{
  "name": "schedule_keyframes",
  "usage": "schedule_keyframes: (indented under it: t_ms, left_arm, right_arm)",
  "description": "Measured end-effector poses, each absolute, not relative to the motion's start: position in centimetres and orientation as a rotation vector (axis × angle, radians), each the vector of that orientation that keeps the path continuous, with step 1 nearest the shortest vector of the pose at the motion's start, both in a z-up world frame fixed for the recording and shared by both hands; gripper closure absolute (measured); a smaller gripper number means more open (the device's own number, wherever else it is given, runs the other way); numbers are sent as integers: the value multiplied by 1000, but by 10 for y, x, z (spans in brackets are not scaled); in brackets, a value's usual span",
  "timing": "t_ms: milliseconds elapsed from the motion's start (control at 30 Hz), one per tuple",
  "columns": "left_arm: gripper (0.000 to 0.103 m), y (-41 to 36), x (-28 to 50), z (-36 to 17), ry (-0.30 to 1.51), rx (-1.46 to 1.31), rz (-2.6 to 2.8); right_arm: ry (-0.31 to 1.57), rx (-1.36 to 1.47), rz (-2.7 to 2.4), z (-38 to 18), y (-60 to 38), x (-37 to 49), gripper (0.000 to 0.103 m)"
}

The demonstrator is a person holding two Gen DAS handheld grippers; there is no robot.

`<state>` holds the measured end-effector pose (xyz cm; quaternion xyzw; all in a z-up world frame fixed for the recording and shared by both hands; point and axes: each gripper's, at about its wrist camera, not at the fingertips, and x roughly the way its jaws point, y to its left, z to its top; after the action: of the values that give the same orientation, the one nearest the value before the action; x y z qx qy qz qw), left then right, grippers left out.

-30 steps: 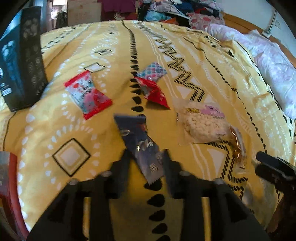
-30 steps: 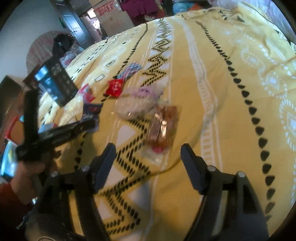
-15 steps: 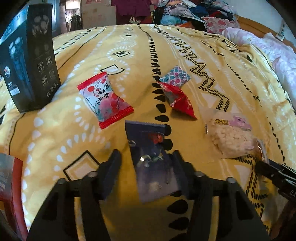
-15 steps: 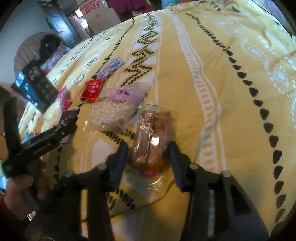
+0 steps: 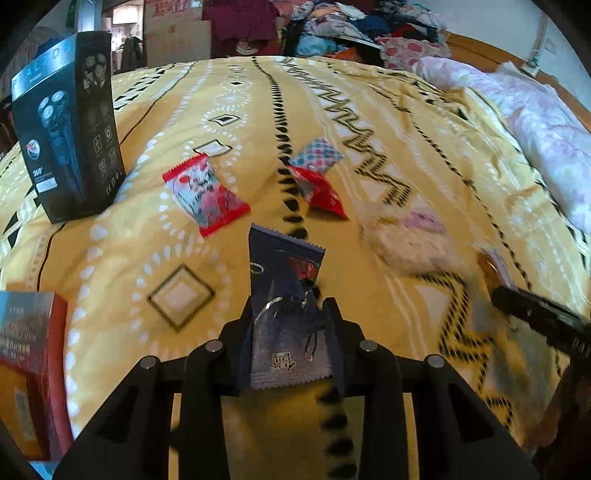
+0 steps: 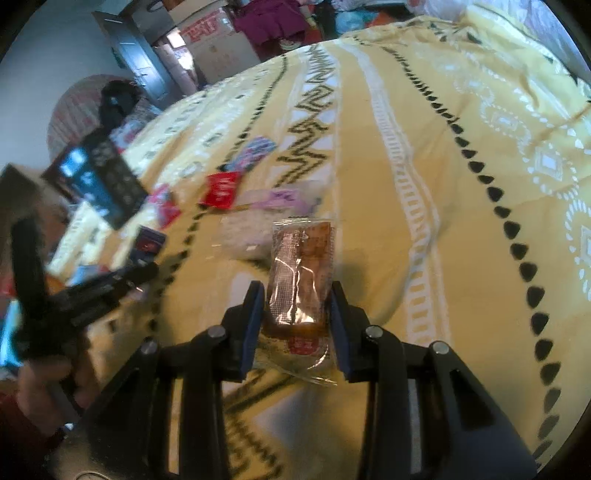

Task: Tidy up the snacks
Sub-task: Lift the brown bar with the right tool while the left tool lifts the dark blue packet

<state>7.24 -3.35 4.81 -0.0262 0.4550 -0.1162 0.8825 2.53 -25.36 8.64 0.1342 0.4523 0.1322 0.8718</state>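
- on the yellow patterned bedspread [image 5: 110, 236], the left gripper [image 5: 291, 332] is closing its jaws on a dark blue foil snack packet [image 5: 284, 295].
- the right gripper [image 6: 297, 314] pinches a clear-wrapped brown snack bar [image 6: 301, 269].
- step in hand: grasping; next likely calls for lifting both and grouping them with the loose packets.

**Two wrist cameras angled down over the yellow bedspread**

The left wrist camera looks forward and steeply down along its fingers, close over the bedspread [image 5: 369, 110], facing the clothes pile [image 5: 347, 26] at the far end. The right wrist camera sits equally near, tilted down the same way, but faces towards a doorway [image 6: 140, 62]. Both views share the middle of the bed: the red packet [image 5: 321, 190] [image 6: 221, 189], the dark box [image 5: 70, 129] [image 6: 99, 177], and the pale puffed-snack bag [image 5: 410, 240] [image 6: 273, 201]. Each view catches the other gripper at its edge.
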Motion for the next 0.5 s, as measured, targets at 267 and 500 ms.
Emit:
schedule_keyframes:
  t_ms: [267,500]
  left_arm:
    - [68,-29,50,29,989,-47,-259]
    - [54,-28,56,31,959,-28,-212]
  right_arm:
    - [1033,203,375,80,-219,8,65]
    - [1059,170,350,71,-213,10,56]
